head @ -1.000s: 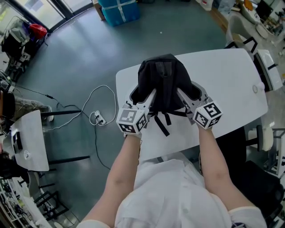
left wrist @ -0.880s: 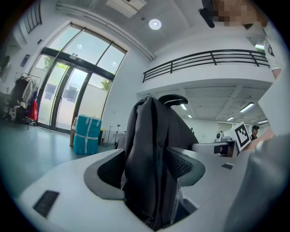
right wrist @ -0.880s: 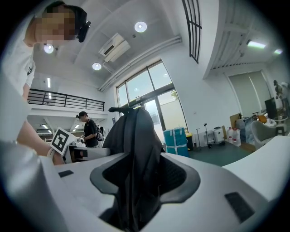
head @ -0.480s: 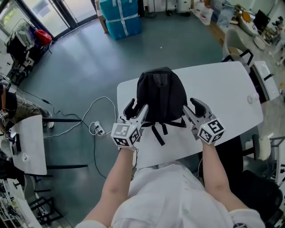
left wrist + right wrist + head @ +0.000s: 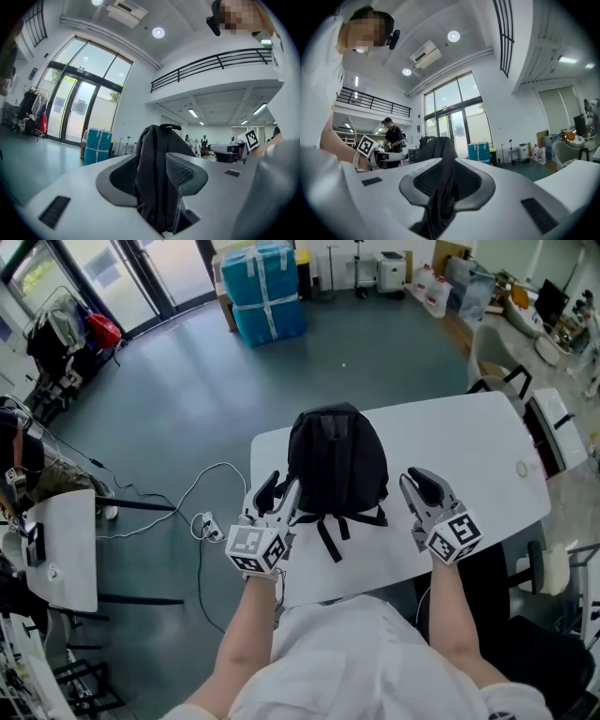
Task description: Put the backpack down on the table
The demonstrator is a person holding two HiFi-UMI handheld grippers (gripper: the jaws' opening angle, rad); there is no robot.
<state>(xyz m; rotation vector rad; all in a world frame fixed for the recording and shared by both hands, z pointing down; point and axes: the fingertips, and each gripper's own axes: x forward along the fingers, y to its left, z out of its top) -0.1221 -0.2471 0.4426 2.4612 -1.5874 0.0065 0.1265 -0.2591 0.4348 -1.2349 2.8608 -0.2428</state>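
Observation:
The black backpack [image 5: 337,456] stands upright on the white table [image 5: 469,442], its straps trailing toward me. My left gripper [image 5: 279,486] sits just off the bag's lower left side. Its jaws are closing, and the pads press on nothing. My right gripper [image 5: 414,478] hangs clear of the bag on the right, jaws closing with nothing between them. In the left gripper view the backpack [image 5: 157,154] shows beyond the left gripper [image 5: 152,176] through the gap. In the right gripper view the backpack [image 5: 436,145] stands past the right gripper [image 5: 447,185].
Blue wrapped crates [image 5: 267,282] stand on the floor beyond the table. A white cable [image 5: 202,488] lies on the floor at the left, near a small white table [image 5: 61,540]. Chairs [image 5: 548,418] crowd the right end. A person [image 5: 393,138] stands in the background.
Both grippers have drawn back toward me and away from the backpack, which stays standing on the table. Their jaws look narrower than before.

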